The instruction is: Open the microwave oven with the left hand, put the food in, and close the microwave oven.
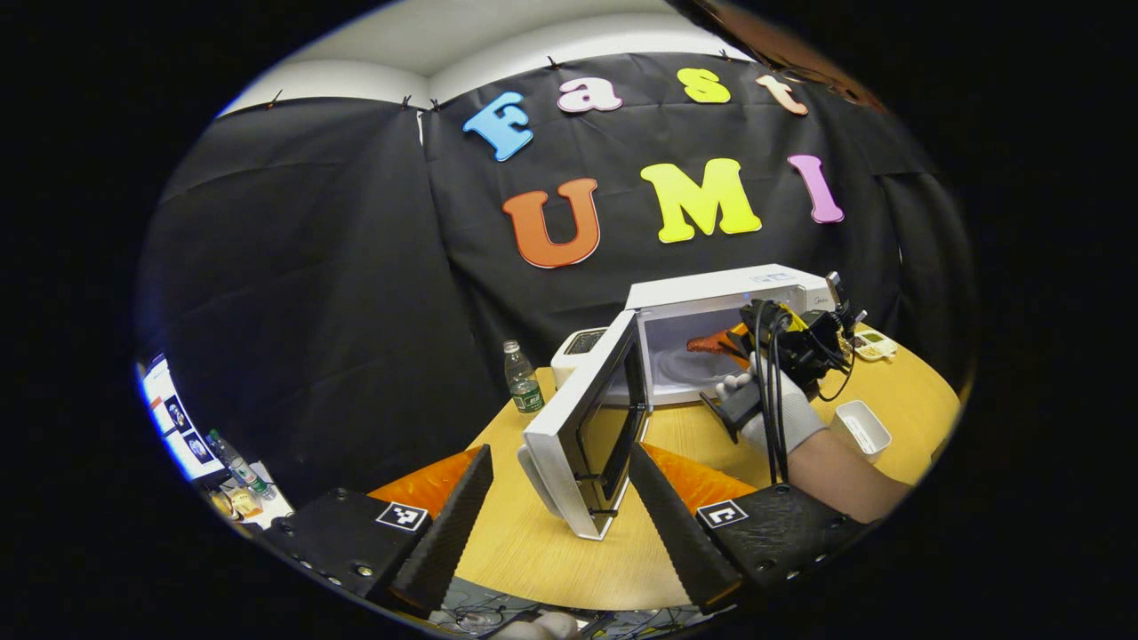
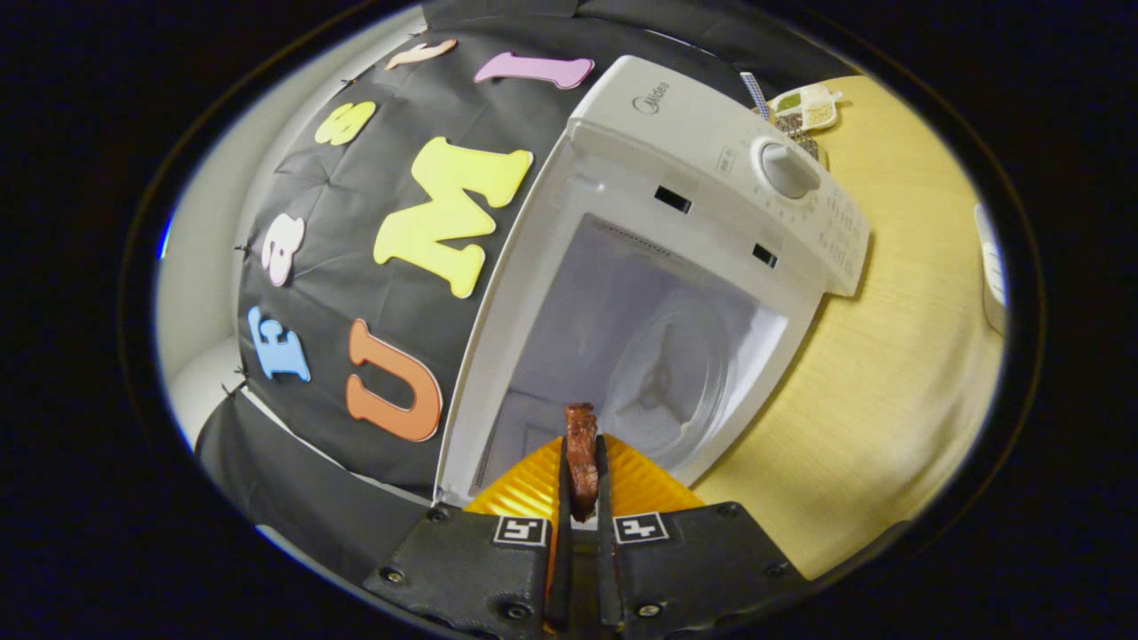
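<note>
The white microwave (image 1: 729,289) stands on the round wooden table (image 1: 533,542) with its door (image 1: 582,444) swung wide open. My left gripper (image 1: 562,453) is open, and the door's free edge stands between its spread fingers without being pressed. A gloved hand (image 1: 773,409) holds my right gripper (image 1: 745,342) at the oven's mouth. That right gripper (image 2: 583,442) is shut on a reddish-brown piece of food (image 2: 580,420), which points into the cavity toward the glass turntable (image 2: 667,373). From the left gripper view the food (image 1: 707,342) sits just inside the opening.
A small water bottle (image 1: 524,380) and a white appliance (image 1: 578,347) stand behind the door. A white rectangular cup (image 1: 861,428) sits right of the gloved hand. A food packet (image 2: 805,107) lies beyond the oven's control panel with its knob (image 2: 787,169).
</note>
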Demonstrator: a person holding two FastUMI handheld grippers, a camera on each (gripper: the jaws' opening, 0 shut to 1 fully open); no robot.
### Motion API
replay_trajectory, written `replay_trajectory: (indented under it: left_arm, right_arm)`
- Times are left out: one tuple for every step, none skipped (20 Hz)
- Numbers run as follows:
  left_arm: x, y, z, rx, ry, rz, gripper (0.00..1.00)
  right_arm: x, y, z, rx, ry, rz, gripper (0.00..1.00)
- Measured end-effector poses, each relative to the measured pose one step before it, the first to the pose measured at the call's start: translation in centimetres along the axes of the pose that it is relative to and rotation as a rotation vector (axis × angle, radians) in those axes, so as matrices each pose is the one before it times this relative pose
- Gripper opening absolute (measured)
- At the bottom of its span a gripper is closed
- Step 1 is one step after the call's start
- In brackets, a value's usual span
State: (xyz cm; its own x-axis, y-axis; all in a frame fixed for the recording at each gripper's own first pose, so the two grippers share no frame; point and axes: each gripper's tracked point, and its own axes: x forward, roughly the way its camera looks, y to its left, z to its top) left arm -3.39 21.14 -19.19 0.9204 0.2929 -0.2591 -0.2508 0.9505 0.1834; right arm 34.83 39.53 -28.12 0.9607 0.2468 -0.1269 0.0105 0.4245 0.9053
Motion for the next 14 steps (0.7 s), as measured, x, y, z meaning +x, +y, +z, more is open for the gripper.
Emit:
replay_trajectory:
  left_arm:
    - [0.144,0.251,-0.317,0.0105,0.01004,0.00743,0.94]
    - [0.082,0.031,-0.142,0.00461,0.00034,-0.00299,0.94]
    - [-0.027,0.022,-0.068,-0.00006,0.00171,0.00018,0.94]
    - [0.053,-0.058,0.032,0.00182,-0.00475,0.00058,0.94]
    - [0.252,-0.009,-0.095,0.00294,0.00293,0.00054,0.94]
    - [0.093,-0.052,-0.162,0.00148,0.00059,-0.00306,0.94]
    - [0.177,-0.167,-0.237,-0.00068,0.00381,-0.009,0.94]
    - [0.227,-0.194,-0.234,-0.00269,0.00311,-0.00934,0.94]
    - [0.234,-0.04,-0.244,-0.00478,0.0047,-0.0023,0.94]
    - [0.364,0.067,-0.2,-0.0031,0.00493,0.00337,0.94]
    - [0.249,0.179,0.017,-0.0059,0.00184,0.0035,0.94]
    - [0.261,-0.057,-0.068,-0.00695,0.00254,0.00024,0.94]
    - [0.141,-0.088,0.06,-0.00096,-0.00304,-0.00041,0.94]
    - [0.221,-0.111,-0.048,0.00075,0.00111,-0.00297,0.94]
  right_arm:
    - [1.059,-0.56,-0.103,-0.01893,-0.01588,-0.01694,0.05]
    - [0.998,-0.538,-0.075,-0.00106,-0.01772,-0.01868,0.14]
    - [1.006,-0.559,-0.086,0.00564,-0.00688,-0.0191,0.14]
    - [0.936,-0.539,-0.116,0.00232,-0.00266,-0.01319,0.14]
    - [0.876,-0.399,0.365,-0.00557,-0.02638,-0.00821,0.06]
    - [0.783,-0.497,0.264,-0.00945,-0.02043,-0.01414,0.06]
    - [0.703,-0.51,-0.025,-0.01885,-0.00828,-0.01688,0.14]
    - [0.601,-0.582,-0.259,-0.02677,-0.00138,-0.01391,0.07]
    - [0.499,-0.544,-0.463,-0.0178,0.01098,-0.01234,0.07]
    - [0.43,-0.686,-0.439,-0.0268,0.01588,-0.0102,0.09]
    - [0.219,-0.384,-0.137,-0.01464,0.00591,0.0001,0.19]
    - [0.133,-0.18,0.063,-0.01401,0.00081,-0.00476,0.2]
    - [0.244,-0.151,0.19,-0.04019,0.00502,-0.00403,0.11]
    - [0.12,-0.21,0.181,-0.08057,-0.0057,-0.0091,0.16]
